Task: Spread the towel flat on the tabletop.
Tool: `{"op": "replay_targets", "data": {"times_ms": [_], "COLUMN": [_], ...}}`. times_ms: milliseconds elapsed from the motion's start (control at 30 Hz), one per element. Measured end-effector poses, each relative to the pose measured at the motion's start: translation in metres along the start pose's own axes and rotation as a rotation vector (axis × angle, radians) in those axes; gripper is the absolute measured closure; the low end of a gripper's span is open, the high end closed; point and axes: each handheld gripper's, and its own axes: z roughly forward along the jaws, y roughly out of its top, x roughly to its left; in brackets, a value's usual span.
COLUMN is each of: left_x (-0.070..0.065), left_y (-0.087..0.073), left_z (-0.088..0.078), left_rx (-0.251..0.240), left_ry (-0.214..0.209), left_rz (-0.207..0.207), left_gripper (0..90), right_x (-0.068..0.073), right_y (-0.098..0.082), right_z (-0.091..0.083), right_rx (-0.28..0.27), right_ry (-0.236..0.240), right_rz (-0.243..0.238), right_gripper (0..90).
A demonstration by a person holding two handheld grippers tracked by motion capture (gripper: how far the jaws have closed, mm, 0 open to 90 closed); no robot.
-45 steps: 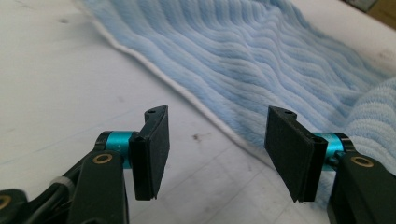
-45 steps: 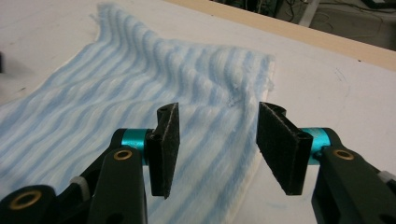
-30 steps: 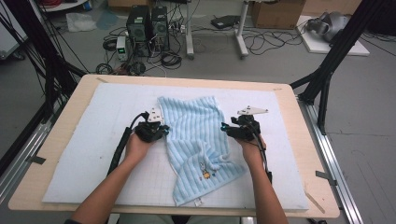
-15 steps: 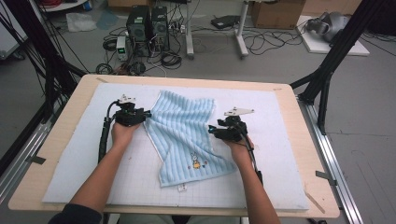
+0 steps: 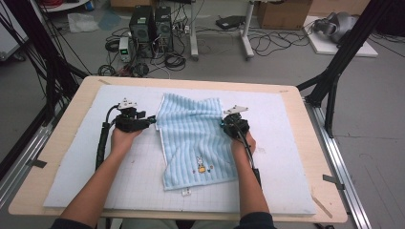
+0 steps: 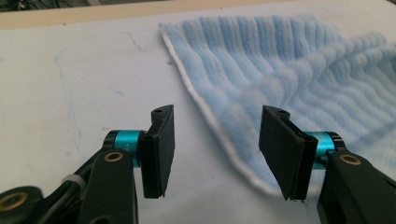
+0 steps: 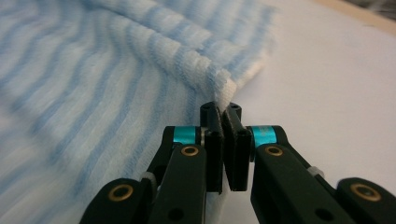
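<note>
The left claw [image 6: 212, 151] has just been opening; its two black jaws, each on a teal collar, stand apart, and no cloth is pinched between the pads. Through the gap shows the pale blue-white padded surface [image 6: 70, 93] and the white-hemmed edge of a light blue ribbed terry towel [image 6: 289, 74]. The towel lies rumpled across the upper right, its hem running diagonally down toward the right-hand jaw. A tan wooden border strip [image 6: 140, 10] crosses the top.
</note>
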Motion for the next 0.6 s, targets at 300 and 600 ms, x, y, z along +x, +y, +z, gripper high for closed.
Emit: {"op": "replay_targets", "data": {"times_ms": [300, 600], "left_x": [-0.029, -0.051], "left_y": [-0.014, -0.024], "left_z": [-0.007, -0.023], "left_rx": [0.041, 0.037], "left_ry": [-0.109, -0.194], "left_rz": [0.062, 0.081], "left_gripper": [45.9, 43.6], "right_x": [-0.016, -0.009], "right_y": [-0.005, -0.013], "right_z": [-0.008, -0.055], "right_rx": [-0.065, -0.124], "right_ry": [0.041, 0.157], "right_rz": [0.1, 0.07], "right_gripper": [66.2, 47.9]}}
